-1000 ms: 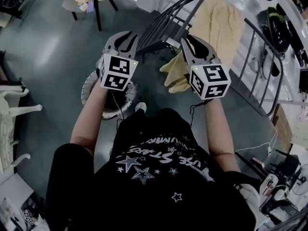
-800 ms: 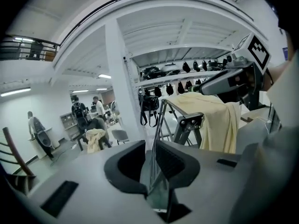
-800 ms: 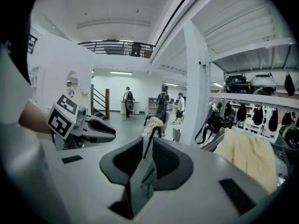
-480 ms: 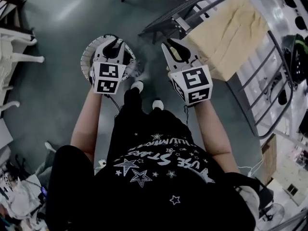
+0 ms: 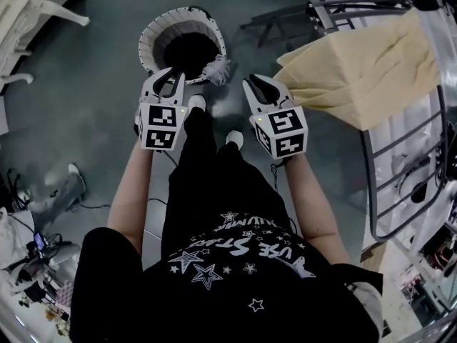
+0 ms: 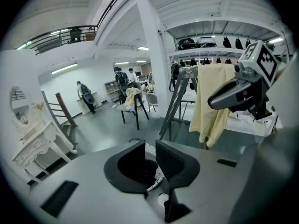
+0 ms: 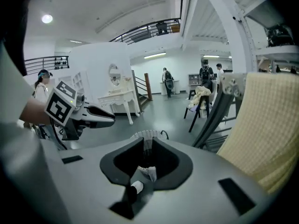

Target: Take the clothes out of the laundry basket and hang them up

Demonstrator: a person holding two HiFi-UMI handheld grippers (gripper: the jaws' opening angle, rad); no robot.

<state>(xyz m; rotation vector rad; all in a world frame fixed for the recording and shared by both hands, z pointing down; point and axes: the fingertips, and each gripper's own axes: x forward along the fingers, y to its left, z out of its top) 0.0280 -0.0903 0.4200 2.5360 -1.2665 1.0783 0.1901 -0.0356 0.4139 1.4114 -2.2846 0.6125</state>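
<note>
The white laundry basket [image 5: 153, 38] stands on the grey floor, dark inside, with a pale fluffy bit [image 5: 218, 68] at its near rim. My left gripper [image 5: 170, 77] hangs just short of that rim, its jaws a narrow gap apart and empty. Through that gap the left gripper view [image 6: 150, 146] shows the basket [image 6: 156, 171]. My right gripper [image 5: 255, 84] hovers to the right of the basket, jaws also barely apart with nothing between them [image 7: 147, 143]; the basket [image 7: 145, 135] lies beyond. A yellow cloth [image 5: 364, 70] hangs on the rack at the right.
The metal drying rack [image 5: 335, 9] stands at the back right. White furniture [image 5: 36, 6] fills the top left. Clutter and cables [image 5: 36, 263] lie at the lower left. My shoes [image 5: 196, 102] are just behind the grippers. A chair with clothes [image 6: 133, 99] stands farther off.
Both grippers have come down and the view has tilted further down. The basket, under the left gripper before, now lies ahead of both. The yellow cloth has shifted to the right.
</note>
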